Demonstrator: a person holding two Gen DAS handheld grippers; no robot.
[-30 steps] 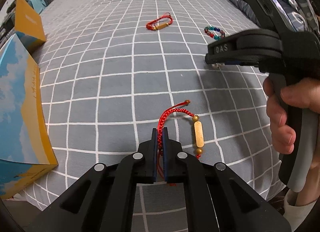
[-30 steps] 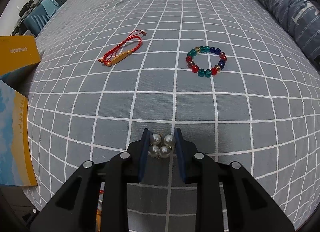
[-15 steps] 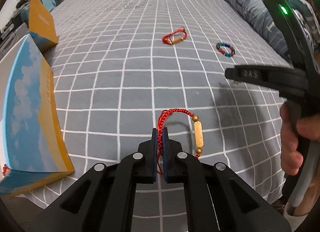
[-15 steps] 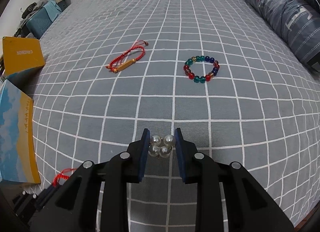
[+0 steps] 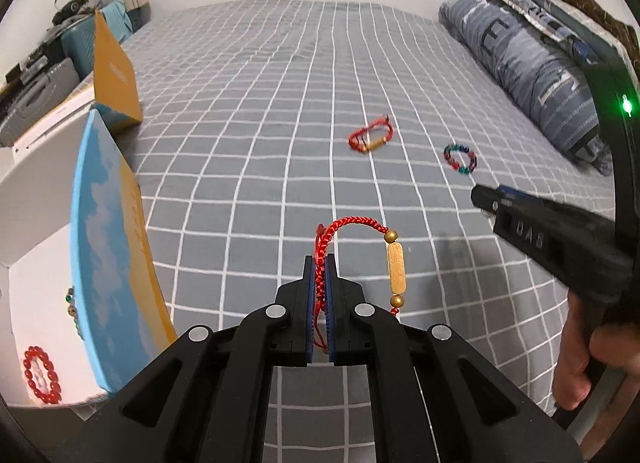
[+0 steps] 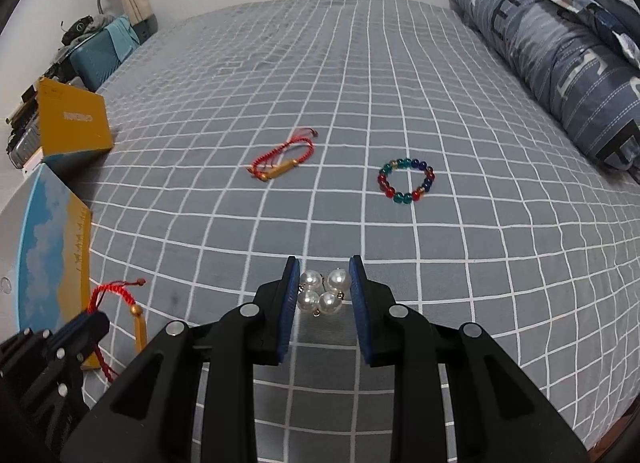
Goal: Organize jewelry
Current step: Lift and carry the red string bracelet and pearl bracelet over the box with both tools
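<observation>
both grippers carry jewelry above the gray checked bedspread (image 6: 400,63).
left gripper (image 5: 319,263) is clamped on a red braided cord bracelet (image 5: 352,223) with gold bar; right gripper (image 6: 324,275) pinches a cluster of white pearls (image 6: 322,291).

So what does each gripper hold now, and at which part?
The left gripper pinches the red cord bracelet by its braided cord, away from the gold bar. The right gripper clamps the pearl cluster by its sides.
</observation>
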